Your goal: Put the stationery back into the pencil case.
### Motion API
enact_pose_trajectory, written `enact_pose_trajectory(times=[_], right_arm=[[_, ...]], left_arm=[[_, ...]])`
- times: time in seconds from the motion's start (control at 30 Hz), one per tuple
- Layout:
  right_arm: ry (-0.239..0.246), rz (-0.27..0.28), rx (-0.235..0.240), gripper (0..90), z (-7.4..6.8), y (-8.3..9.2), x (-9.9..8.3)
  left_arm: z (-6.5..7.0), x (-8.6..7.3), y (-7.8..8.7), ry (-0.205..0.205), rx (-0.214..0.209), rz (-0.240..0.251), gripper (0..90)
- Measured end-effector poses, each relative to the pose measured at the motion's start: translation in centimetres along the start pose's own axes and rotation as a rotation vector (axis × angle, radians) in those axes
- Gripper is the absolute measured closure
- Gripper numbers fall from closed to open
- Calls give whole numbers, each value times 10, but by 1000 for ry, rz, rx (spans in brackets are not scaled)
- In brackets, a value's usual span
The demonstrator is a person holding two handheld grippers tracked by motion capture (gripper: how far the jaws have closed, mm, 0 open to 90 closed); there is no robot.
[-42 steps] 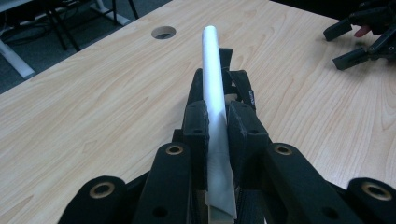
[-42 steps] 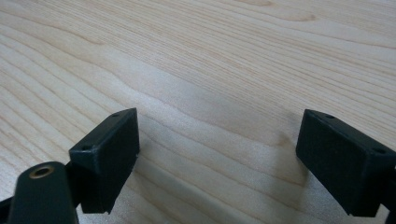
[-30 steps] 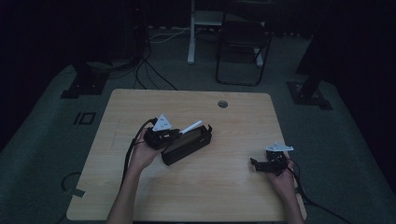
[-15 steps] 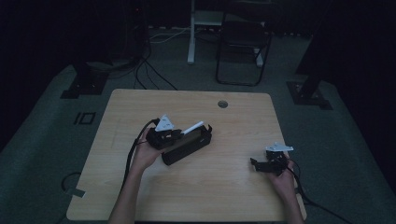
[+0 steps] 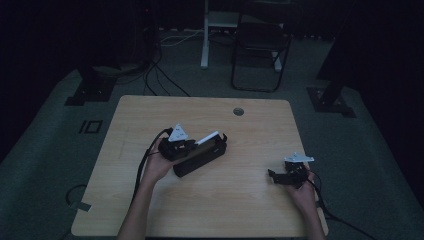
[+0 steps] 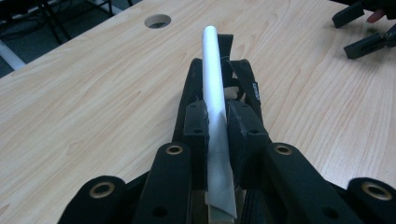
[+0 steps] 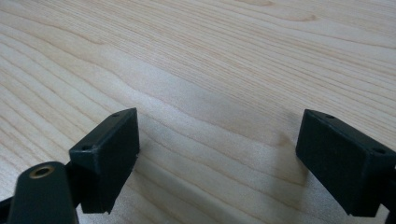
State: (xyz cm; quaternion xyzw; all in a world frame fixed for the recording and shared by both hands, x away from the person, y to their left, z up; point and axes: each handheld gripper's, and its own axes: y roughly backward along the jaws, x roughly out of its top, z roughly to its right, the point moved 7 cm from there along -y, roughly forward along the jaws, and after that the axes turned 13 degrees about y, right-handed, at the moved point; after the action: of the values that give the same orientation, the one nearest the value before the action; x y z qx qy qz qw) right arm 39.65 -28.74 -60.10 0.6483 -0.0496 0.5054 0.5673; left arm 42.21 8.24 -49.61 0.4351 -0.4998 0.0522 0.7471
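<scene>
Two grippers on the table (image 5: pixel 150 120) | your left gripper (image 6: pixel 217 123), at 9 o'clock of centre: jaws clamped on a white rolled sheet (image 6: pixel 212 74) lying along a black case (image 5: pixel 200 159) that rests on the wood | your right gripper (image 7: pixel 219 154), at 4 o'clock: jaws spread wide, nothing between them, low over bare wood.

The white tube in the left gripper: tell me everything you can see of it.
The white tube is long, slim and smooth, like rolled paper or plastic; its near end looks flattened where the pads pinch it. The left gripper is shut on it near that end, one black pad on each side. It points away along the jaws, over a black case lying on the wooden table. In the high view it slants up and right above the case. Whether its far end touches the case I cannot tell.
</scene>
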Motion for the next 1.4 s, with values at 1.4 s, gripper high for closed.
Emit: enact_pose_trajectory(times=[1.4], right_arm=[[1, -1, 0, 132, 0, 0, 0]], left_arm=[[0, -13, -17, 6, -16, -57, 688]])
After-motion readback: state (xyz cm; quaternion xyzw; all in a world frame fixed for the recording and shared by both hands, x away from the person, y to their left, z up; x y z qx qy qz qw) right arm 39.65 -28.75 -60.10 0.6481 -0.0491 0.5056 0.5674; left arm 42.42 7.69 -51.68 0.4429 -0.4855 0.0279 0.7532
